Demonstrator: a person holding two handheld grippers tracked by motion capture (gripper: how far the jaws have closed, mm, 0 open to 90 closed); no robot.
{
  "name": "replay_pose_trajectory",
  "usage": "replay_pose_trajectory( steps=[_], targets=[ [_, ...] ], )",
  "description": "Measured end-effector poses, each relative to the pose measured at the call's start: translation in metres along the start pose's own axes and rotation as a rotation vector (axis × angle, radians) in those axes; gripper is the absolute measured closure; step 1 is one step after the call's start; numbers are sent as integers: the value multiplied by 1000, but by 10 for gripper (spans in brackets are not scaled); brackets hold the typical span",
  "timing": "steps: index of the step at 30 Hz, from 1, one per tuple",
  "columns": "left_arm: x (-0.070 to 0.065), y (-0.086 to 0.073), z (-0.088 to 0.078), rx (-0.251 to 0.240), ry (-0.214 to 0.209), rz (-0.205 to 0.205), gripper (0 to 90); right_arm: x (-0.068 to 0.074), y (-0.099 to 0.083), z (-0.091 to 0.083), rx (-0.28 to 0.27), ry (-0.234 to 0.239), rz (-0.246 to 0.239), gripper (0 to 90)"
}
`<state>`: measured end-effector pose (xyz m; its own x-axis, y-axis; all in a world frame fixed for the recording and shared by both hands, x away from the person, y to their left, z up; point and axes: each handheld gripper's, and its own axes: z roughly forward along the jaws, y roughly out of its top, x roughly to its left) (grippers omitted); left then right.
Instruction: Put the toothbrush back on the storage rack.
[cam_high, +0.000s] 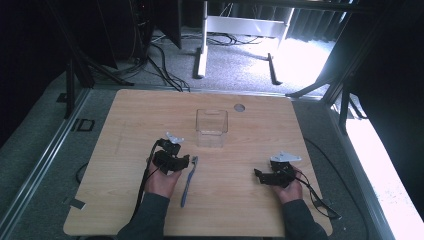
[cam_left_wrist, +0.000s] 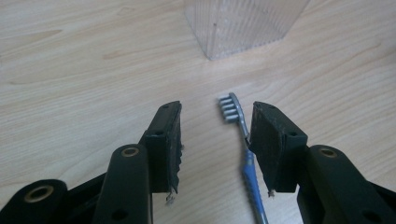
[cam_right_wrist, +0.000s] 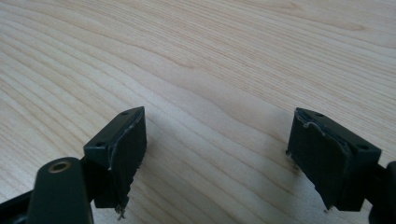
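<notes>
1. High view: the left gripper (cam_high: 186, 161) and right gripper (cam_high: 257, 175) rest low over the wooden table (cam_high: 130, 115), well apart. A blue toothbrush (cam_high: 189, 181) lies just beside the left gripper's tips; a clear plastic container (cam_high: 212, 128) stands beyond them.
2. Left gripper view: jaws parted, gripping nothing. The toothbrush (cam_left_wrist: 246, 154) lies between them, against the right-hand jaw, bristle head just past the tips.
3. Right gripper view: the right gripper (cam_right_wrist: 215, 140) has its jaws wide apart over bare wood.

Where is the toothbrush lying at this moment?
In the high view the toothbrush lies flat on the table, just right of the left gripper and nearer the person than the clear container, bristle end toward it.
</notes>
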<state>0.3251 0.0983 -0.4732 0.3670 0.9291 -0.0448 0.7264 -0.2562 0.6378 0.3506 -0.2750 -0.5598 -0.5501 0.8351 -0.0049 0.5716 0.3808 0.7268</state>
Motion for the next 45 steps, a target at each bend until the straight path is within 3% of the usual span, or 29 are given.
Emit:
replay_pose_trajectory(
  steps=[18,38,45],
  targets=[
    [-14,-5,16,139,-30,38,563,0,0,0,0,0,0,191],
    [-19,-3,29,282,-76,30,601,0,0,0,0,0,1,190],
    [-24,-3,33,328,-64,45,634,0,0,0,0,1,0,190]
  ],
)
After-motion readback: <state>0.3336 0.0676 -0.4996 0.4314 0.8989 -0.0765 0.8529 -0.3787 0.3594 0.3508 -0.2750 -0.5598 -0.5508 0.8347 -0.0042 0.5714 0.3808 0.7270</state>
